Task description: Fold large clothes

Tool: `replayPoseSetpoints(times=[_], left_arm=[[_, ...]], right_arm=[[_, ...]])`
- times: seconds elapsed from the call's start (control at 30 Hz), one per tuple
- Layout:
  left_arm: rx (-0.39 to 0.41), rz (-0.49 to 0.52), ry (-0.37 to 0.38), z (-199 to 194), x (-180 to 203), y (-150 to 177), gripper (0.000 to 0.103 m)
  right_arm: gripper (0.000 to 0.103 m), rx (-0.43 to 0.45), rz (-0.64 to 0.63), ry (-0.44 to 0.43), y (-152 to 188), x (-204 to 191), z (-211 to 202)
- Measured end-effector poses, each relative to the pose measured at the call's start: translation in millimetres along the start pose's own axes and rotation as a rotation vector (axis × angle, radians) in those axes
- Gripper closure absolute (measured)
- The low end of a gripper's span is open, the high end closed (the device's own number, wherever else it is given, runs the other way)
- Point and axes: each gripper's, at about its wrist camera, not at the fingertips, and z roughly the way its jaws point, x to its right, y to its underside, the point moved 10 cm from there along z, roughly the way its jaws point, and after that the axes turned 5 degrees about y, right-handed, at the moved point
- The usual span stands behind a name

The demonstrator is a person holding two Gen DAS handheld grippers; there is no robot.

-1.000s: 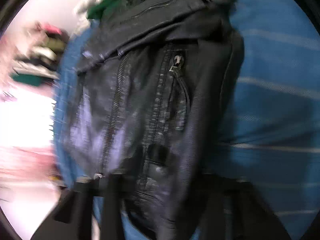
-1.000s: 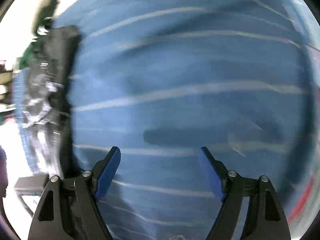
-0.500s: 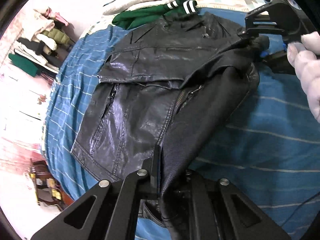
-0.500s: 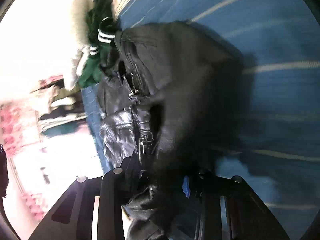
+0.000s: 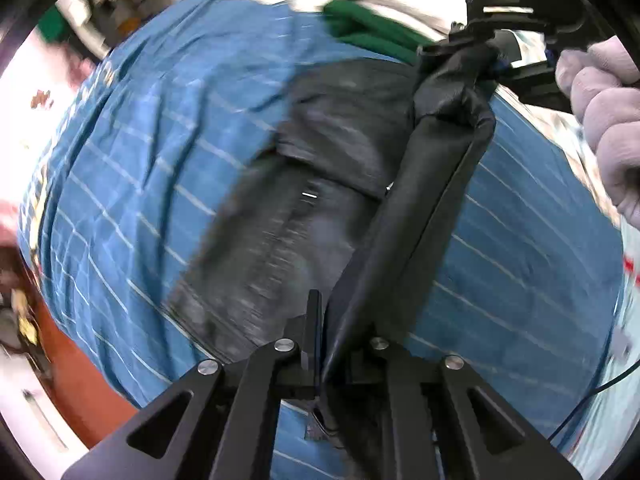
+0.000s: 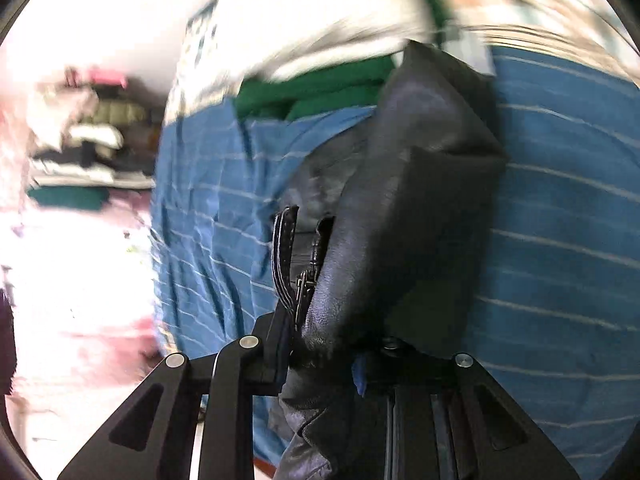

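Left wrist view showed the left tool (image 5: 334, 344) pinching the black leather jacket (image 5: 304, 216), which lay partly lifted above the blue striped bed (image 5: 132, 168). Beyond the jacket, the right tool (image 6: 320, 344) clamped its far edge, a gloved hand (image 5: 604, 120) behind it.

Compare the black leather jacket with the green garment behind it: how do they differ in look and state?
The black leather jacket is shiny and held up by both grippers, left gripper and right gripper; the green garment is matte and lies untouched. The jacket is partly lifted; the green garment rests bunched at the far edge. Both are on the blue striped bedspread.
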Motion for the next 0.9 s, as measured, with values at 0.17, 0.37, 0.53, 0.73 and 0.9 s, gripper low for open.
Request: replayPoseSetpoints(times=[0.17, 0.37, 0.53, 0.73, 0.9], left_arm=[[-0.047, -0.160, 0.061, 43.4, -79.6, -16.8, 0.087], [-0.107, -0.275, 0.038, 87.0, -141.9, -2.3, 0.025], [-0.123, -0.329, 0.003, 95.7, -159.8, 21.9, 0.023], [-0.117, -0.318, -0.075, 113.6, -154.3, 28.2, 0.018], [-0.109, -0.284, -0.116, 123.1, -149.1, 31.3, 0.015]], right_arm=[[0.078, -0.099, -0.086, 0.155, -4.9, -65.8, 95.9], [0.037, -0.207, -0.138, 0.193, 0.5, -86.7, 150.5], [0.028, -0.136, -0.170, -0.084, -12.0, -72.9, 78.4], [0.026, 0.012, 0.005, 0.067, -58.6, 90.1, 29.0], [0.026, -0.037, 0.123, -0.148, -80.8, 137.8, 87.6]])
